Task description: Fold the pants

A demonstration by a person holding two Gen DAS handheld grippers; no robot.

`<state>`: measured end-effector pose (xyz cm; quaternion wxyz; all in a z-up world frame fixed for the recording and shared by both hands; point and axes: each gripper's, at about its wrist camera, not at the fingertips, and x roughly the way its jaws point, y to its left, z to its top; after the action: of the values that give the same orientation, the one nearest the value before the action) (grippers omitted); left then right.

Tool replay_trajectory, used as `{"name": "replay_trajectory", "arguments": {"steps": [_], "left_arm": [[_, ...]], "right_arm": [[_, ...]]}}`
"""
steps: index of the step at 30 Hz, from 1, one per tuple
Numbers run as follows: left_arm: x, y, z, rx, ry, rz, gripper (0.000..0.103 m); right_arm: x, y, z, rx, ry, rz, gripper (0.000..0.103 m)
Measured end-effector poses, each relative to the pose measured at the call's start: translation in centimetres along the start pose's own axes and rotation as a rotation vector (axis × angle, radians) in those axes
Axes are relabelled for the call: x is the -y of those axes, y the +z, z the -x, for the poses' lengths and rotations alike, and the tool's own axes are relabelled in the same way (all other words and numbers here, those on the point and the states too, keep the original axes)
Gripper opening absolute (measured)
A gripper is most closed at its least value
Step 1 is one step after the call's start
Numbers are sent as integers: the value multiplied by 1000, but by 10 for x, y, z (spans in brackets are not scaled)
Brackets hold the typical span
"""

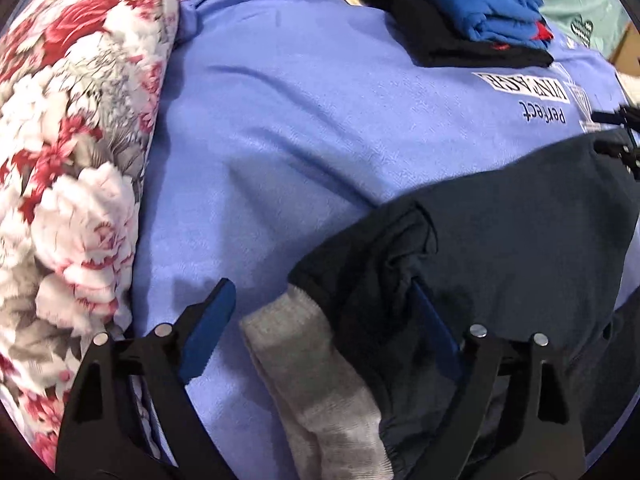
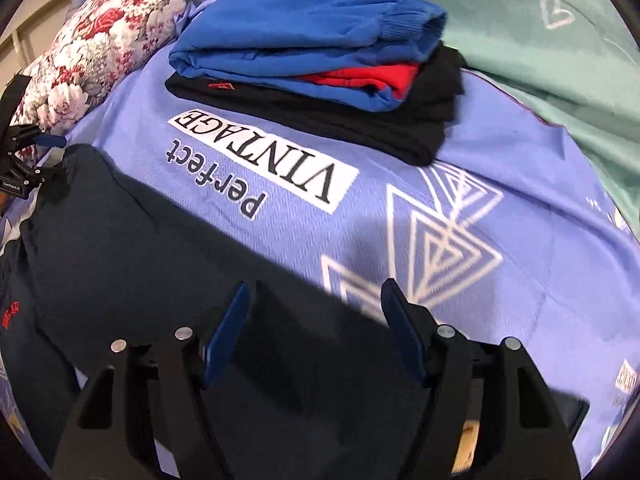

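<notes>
Dark navy pants [image 1: 520, 240] lie on lilac blanket [image 1: 300, 128], long axis running between both tongs. Left tongs [image 1: 320, 300] spread, grey-lined hem between pads, ungripped. Right tongs [image 2: 316, 296] spread over pants edge, nothing clamped.

You've got a lilac blanket [image 2: 500, 184] printed "perfect VINTAGE" as the work surface. Floral quilt roll [image 1: 76, 152] along its left edge. Far side: folded blue garment [image 2: 304, 44] stacked on a black one [image 2: 400, 128], red bit between. Mint sheet [image 2: 560, 40] beyond.
</notes>
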<state>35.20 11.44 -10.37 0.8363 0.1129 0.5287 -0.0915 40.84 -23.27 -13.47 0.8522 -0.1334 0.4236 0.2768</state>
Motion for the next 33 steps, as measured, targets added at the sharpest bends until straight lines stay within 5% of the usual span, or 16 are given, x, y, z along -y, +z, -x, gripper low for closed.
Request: {"name": "replay_trajectory", "arguments": {"steps": [6,10,13,16,22,24,26,33], "left_arm": [[-9,11,-14,-34,-81,5,87],[-9,15,-17,-28,-95,-6,85],[-1,14,-13,-12,-129,-37,58],[8,14,-10,0,-104,-73,46],[14,19,0,5,-86,-86,33],[12,17,6,4,-103,-76,39],[7,8,13,-3,-102,-67,68],[-18,11,8,-40,-191,4,70]], "right_arm": [[-3,5,-14,-43,66,67,68],[-8,1,-11,-66,102,111,47],[-4,1,-10,-86,119,89,35],[4,2,-10,-102,152,46,12],[2,-1,-3,-97,121,34,6],[2,-1,3,-87,118,31,6],[3,-2,5,-87,120,30,6],[2,-3,1,-95,113,35,7]]}}
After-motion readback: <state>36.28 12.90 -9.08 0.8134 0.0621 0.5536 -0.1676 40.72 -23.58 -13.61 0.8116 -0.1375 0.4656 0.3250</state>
